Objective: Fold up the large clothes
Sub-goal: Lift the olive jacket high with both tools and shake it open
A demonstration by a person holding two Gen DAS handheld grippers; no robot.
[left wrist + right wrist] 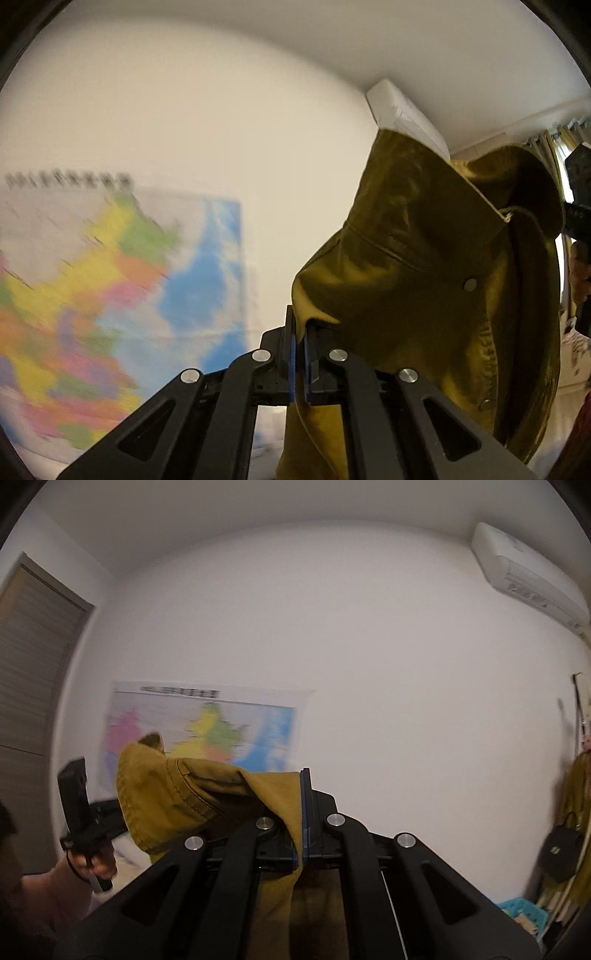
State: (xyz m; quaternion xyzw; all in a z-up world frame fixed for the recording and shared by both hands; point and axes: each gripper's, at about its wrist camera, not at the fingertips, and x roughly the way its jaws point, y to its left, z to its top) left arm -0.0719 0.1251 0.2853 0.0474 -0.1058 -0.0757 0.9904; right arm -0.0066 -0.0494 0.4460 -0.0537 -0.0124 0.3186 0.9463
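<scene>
On the left, the left gripper (300, 354) is seen clamped shut on an edge of the mustard-yellow cotton garment with metal snap buttons (424, 266), which hangs in the air in front of the colourful wall map (110, 295). To the right, the right gripper (303, 812) is closed on another edge of the same cloth. No fold is visible; the garment is judged merely lifted, with spreading and all folding left.
</scene>
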